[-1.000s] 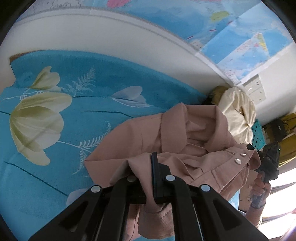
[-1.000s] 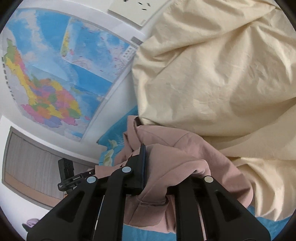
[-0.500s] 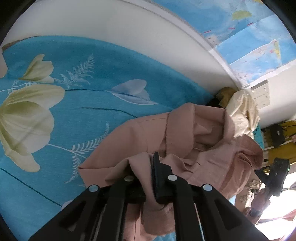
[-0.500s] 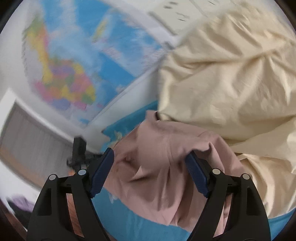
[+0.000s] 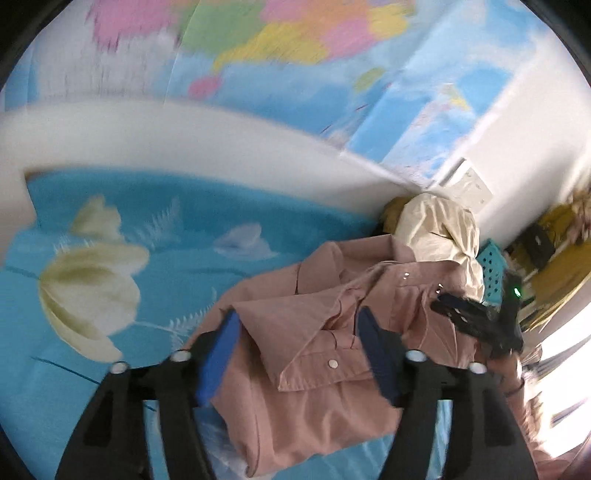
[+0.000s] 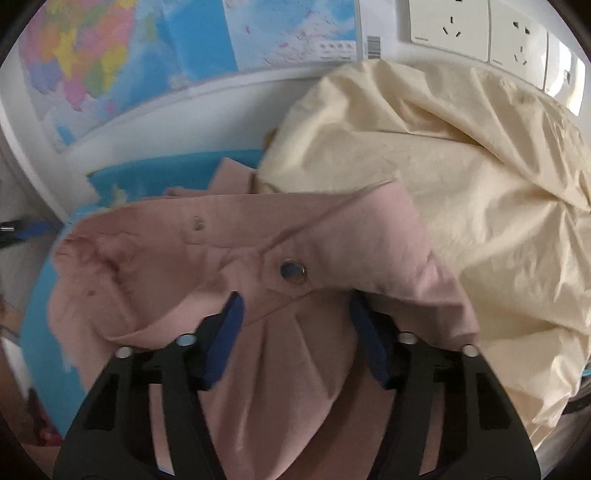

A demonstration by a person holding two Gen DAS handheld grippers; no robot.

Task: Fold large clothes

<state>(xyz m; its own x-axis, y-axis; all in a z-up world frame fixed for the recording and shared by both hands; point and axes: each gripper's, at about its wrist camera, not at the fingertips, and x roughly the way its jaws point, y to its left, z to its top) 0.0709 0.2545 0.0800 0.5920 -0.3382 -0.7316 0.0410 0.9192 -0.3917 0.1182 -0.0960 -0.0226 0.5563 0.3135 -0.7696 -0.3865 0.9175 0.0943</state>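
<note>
Since a second earlier, both grippers had let go of the pink jacket [image 5: 317, 354], which each had been pinching in tightly closed jaws. The left gripper [image 5: 299, 354] had just been opening, and its blue pads [image 5: 218, 358] stood apart over a folded cuff without pressing on it. The right gripper [image 6: 295, 336] had sprung wide and then been closing partway; its jaws remained parted above the cloth, near a metal snap button [image 6: 292, 271], gripping nothing. The jacket lay in a loose bundle on the blue floral bedsheet [image 5: 122, 229], touching a crumpled cream garment [image 6: 461, 192] beside the wall. A map [image 6: 110, 55] hung above, with wall sockets [image 6: 476, 29] nearby.
</note>
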